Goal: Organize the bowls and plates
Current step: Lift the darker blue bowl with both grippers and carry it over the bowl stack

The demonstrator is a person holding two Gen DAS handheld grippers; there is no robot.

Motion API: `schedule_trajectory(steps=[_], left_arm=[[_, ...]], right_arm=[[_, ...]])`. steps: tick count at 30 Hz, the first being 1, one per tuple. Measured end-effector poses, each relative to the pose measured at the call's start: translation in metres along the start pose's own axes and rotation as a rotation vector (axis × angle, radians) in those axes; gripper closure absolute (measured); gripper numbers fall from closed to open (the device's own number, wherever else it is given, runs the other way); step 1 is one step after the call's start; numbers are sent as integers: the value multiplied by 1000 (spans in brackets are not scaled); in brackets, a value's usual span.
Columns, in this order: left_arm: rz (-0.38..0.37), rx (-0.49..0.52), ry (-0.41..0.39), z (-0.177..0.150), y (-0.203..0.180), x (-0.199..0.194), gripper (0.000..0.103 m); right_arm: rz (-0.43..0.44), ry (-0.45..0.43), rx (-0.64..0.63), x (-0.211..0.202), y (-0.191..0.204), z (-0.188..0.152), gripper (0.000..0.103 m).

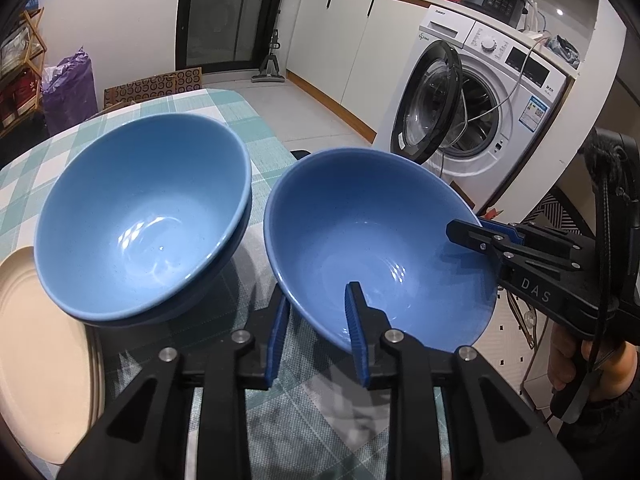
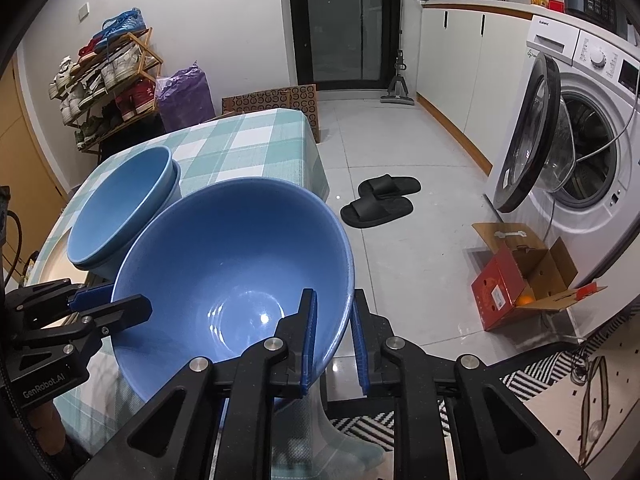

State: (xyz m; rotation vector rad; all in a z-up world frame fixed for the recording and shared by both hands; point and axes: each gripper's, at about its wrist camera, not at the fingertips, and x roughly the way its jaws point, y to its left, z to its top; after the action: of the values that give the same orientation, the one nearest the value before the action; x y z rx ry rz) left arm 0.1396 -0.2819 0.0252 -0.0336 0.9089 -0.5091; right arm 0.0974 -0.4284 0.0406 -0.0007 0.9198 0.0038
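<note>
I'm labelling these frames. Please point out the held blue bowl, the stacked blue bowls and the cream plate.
held blue bowl [image 1: 360, 240]: left wrist view, inside wall.
stacked blue bowls [image 1: 140, 216]: left wrist view, top bowl's inside.
cream plate [image 1: 36, 352]: left wrist view, flat face.

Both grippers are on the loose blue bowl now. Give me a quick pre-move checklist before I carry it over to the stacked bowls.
1. Left gripper clamped on the loose blue bowl: ok, one finger inside the wall, one outside.
2. Right gripper clamped on the opposite rim: ok, pads press either side of the wall.
3. Bowl clear of the table: cannot tell, its underside is hidden.
4. Stacked bowls ready to receive: ok, top one is empty and faces up.
5. Gap between the held bowl and the stack: ok, rims are close but apart.
6. Beige plate beside the stack out of the path: ok, lying flat to the far side of the stack.
</note>
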Motion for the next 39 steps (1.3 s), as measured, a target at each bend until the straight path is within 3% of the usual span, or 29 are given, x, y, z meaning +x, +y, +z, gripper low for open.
schedule_trajectory(steps=[16, 39], left_arm=[[-4, 27, -44, 4, -4, -24, 76], [18, 43, -153, 21, 4, -79, 76]], right_arm=[[-32, -45, -23, -33, 11, 4, 86], [-47, -176, -67, -95, 44, 30, 86]])
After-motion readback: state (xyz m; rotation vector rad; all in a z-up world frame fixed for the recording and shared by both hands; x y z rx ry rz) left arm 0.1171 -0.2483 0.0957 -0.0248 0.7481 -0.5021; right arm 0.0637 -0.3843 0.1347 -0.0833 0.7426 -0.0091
